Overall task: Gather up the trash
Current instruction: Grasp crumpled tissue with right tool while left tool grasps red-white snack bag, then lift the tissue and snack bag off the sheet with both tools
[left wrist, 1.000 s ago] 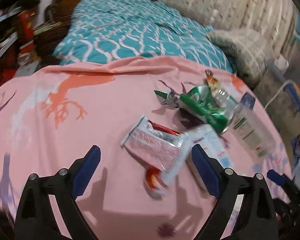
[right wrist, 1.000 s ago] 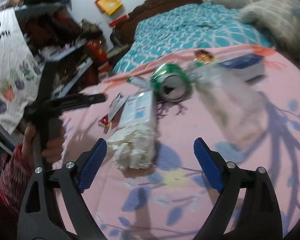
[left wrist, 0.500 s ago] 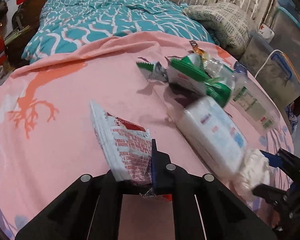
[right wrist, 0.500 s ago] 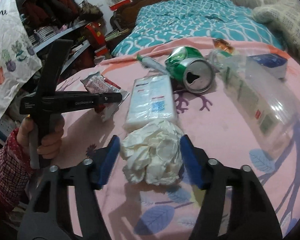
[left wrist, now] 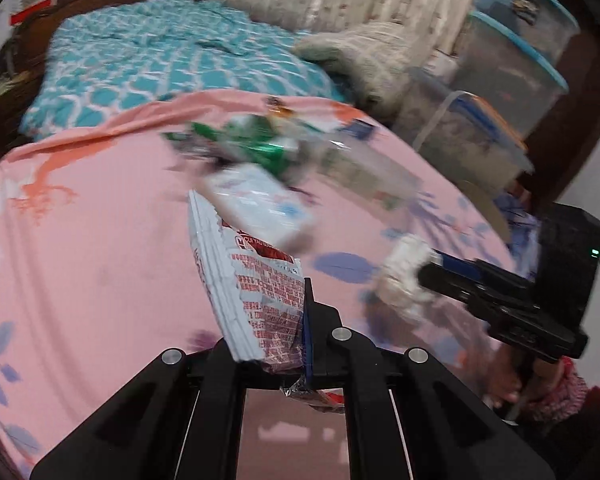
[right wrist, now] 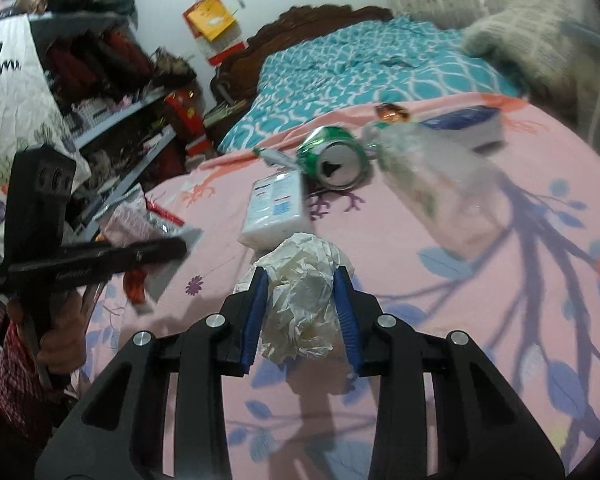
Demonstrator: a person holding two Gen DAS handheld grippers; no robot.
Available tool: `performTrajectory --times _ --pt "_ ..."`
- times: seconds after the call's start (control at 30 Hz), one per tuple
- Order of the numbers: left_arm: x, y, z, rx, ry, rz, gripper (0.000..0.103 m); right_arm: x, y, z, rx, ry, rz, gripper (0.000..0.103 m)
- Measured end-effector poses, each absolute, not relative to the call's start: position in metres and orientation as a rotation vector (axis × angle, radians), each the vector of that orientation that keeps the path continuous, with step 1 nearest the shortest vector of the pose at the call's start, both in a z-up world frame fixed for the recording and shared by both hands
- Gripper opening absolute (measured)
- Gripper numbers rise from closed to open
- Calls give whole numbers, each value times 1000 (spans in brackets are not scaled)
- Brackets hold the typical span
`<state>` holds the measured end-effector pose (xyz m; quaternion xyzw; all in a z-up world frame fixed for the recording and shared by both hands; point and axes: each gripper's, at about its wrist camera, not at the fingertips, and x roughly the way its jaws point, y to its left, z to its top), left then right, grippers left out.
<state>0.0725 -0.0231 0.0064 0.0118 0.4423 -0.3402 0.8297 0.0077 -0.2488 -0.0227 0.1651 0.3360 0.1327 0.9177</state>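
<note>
The left gripper [left wrist: 276, 344] is clamped on a wrapper [left wrist: 252, 288], pinching its lower end so the rest stands up out of the jaws. It looks like thin, crinkly foil: nearly weightless, floppy and a little slick, so a pinch well in from the edge seems safer than one at the torn corner.

The right gripper [right wrist: 300, 312] is closed around a tissue wad [right wrist: 304, 300], its pads pressing both sides. The wad is soft and squashes easily; a grip across its thickest part should keep it from slipping out.

More trash lies on the pink sheet [right wrist: 480, 320] beyond the wad. A flat tissue pack [right wrist: 274, 210] is just behind it, soft but bulky, best taken across its narrow side. Past the pack lies a green can [right wrist: 334, 158], light, rigid and likely to roll. Right of the can is a clear bottle [right wrist: 432, 184], smooth and probably slippery, easiest held near the neck.
</note>
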Motion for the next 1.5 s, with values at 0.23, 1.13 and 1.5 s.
performTrajectory --times 0.23,1.13,1.5 --pt "44 -105 -3 138 982 -856 6 -29 -303 -23 435 631 175 37" --pt "9 -207 -20 349 945 -741 6 -95 -365 -44 517 592 17 37" --pt "16 -164 -19 332 914 -565 6 -88 -329 -50 430 650 20 47"
